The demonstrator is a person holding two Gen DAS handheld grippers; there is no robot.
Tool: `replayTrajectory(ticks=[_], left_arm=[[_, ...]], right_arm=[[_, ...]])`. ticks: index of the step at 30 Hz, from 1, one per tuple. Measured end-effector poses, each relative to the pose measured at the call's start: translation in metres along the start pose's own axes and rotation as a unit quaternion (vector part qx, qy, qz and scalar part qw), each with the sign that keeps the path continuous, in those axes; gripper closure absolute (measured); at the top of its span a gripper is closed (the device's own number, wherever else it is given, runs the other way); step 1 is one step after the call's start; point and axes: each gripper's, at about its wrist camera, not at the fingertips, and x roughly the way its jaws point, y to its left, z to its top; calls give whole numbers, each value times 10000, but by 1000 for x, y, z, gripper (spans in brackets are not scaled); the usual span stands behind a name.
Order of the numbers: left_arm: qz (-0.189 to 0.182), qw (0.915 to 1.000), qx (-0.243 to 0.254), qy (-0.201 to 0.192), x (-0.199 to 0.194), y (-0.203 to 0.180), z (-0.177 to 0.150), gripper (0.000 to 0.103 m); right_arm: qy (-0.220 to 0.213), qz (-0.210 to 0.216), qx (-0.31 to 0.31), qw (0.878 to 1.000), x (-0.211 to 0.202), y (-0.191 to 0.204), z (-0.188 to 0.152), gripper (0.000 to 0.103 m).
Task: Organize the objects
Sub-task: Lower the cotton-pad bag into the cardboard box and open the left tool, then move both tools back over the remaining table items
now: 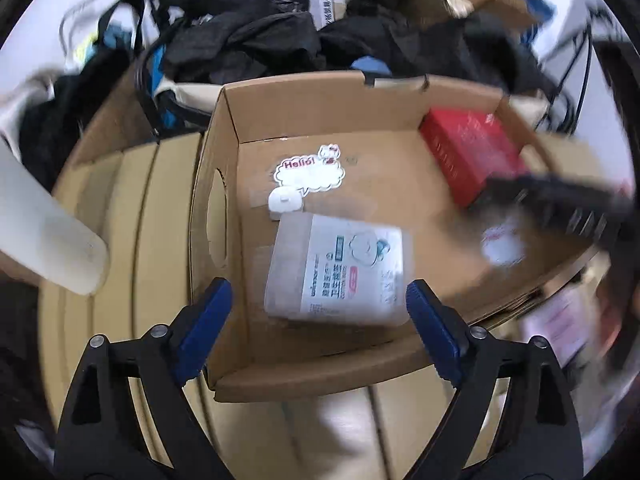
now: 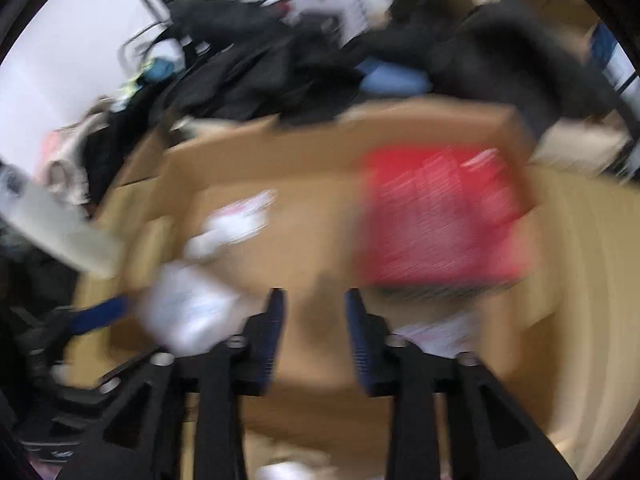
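Cardboard box (image 1: 320, 384): open-topped, standing on a pale wooden bench (image 1: 120, 240); both claws hang over it, pointing steeply down into it.
Left claw (image 1: 320, 308): blue-padded jaws spread wide, nothing gripped.
White packet (image 1: 336, 268): flat, with green and grey print, lying on the box floor towards the near left corner. In the left wrist view it sits in the gap between the left claw's pads but clear of both, the right pad just beside its near right corner, the left pad further off over the box's left wall.
Right claw (image 2: 314, 320): jaws apart, narrower than the left pair, bare cardboard floor between them, holding nothing.
Red box (image 2: 444, 216): lying against the far right corner of the cardboard box, ahead and to the right of the right claw, well clear of its pads; heavily blurred in the right wrist view.
Hello sticker (image 1: 310, 172): cloud-shaped, flat on the box floor, beyond the white packet.
Small white round piece (image 1: 285, 202): between the sticker and the packet's far edge, touching or nearly touching the packet.
Dark clothing (image 1: 240, 36): heaped behind the far wall of the box.
White cylinder (image 1: 44, 224): at the left bench edge, outside the box.
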Motion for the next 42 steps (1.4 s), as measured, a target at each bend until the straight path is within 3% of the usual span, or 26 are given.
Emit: replayTrajectory(ticks=[1,4,13,21,24,27,28,30,32,37,42], left_arm=[[9,10000,-37,-39,-2,-1,-2,17],[-110,9999,-81,-45,-10,-4,-10,17],[-36,9997,-227,-28,-24,-8,-33,17],[23,9998,-185,-77,-46,-19,-55,17],[-22,9985,-114,-544,-98,-24,-64,17],[67,9923,-190,-1222,-173,-31,-94,16],[128,9894,-291,-1414,-199,-32,-109,16],[240,9826,-493,-1774,-256,-39,-155,0],[241,9793,-493,-1951,-292,-46,-194,0],[95,9787,-575,-1968,-358,-62,-284,0],[-281,9811,-718,-1773,-372,-77,-309,0]], right_arm=[[62,-159,83,9998,2,-15,-1,23],[-14,243,87,9997,-7,-36,-10,23],[-145,112,-916,9956,-40,-24,-66,23],[-93,160,-709,9973,-54,-23,-92,23],[-361,317,-659,9967,-96,-25,-98,23],[-857,361,-736,9929,-168,-31,-122,23],[-938,398,-766,9918,-183,-32,-132,23],[-1090,397,-828,9898,-225,-38,-162,21],[-1213,333,-959,9874,-268,-40,-201,21],[-1489,401,-975,9832,-349,-43,-297,21],[-1587,679,-362,9843,-382,-48,-372,21]])
